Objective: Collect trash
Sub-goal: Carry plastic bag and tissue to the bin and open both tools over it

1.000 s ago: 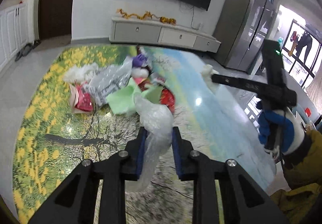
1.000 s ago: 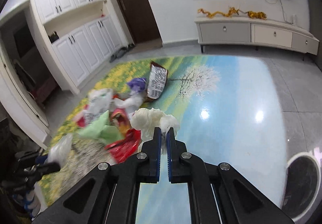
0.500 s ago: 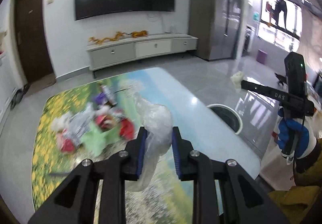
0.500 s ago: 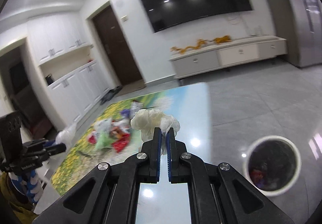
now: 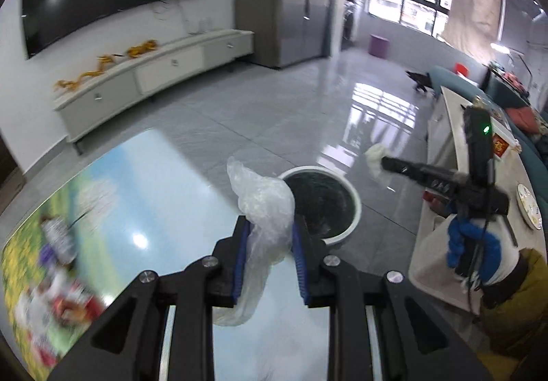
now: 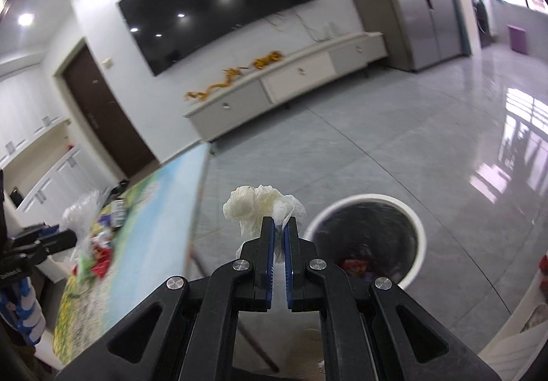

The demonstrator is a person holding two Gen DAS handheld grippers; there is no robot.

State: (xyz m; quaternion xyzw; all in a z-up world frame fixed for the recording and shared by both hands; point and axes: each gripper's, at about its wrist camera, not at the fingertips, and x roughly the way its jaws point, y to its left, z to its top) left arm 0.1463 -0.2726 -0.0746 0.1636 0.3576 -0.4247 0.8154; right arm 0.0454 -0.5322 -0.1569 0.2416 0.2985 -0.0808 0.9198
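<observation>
My left gripper (image 5: 269, 230) is shut on a crumpled clear plastic bag (image 5: 265, 206), held above the table's right end, just short of the round white trash bin (image 5: 354, 209) on the floor. My right gripper (image 6: 279, 225) is shut on a crumpled white tissue (image 6: 260, 206), held over the floor just left of the bin (image 6: 419, 233), which has trash inside. The right gripper also shows in the left wrist view (image 5: 385, 161) beyond the bin. The left gripper shows in the right wrist view (image 6: 68, 237) with the bag (image 6: 80, 213).
The glossy landscape-print table (image 5: 164, 175) holds a blurred pile of wrappers (image 5: 58, 288) at its left end. A white TV cabinet (image 5: 154, 69) runs along the back wall. A white counter (image 5: 455, 148) stands at the right. Grey tiled floor (image 6: 411, 127) surrounds the bin.
Both grippers swung right, away from the trash pile and toward the bin, each still holding its item. The bin now lies close in front of both.
</observation>
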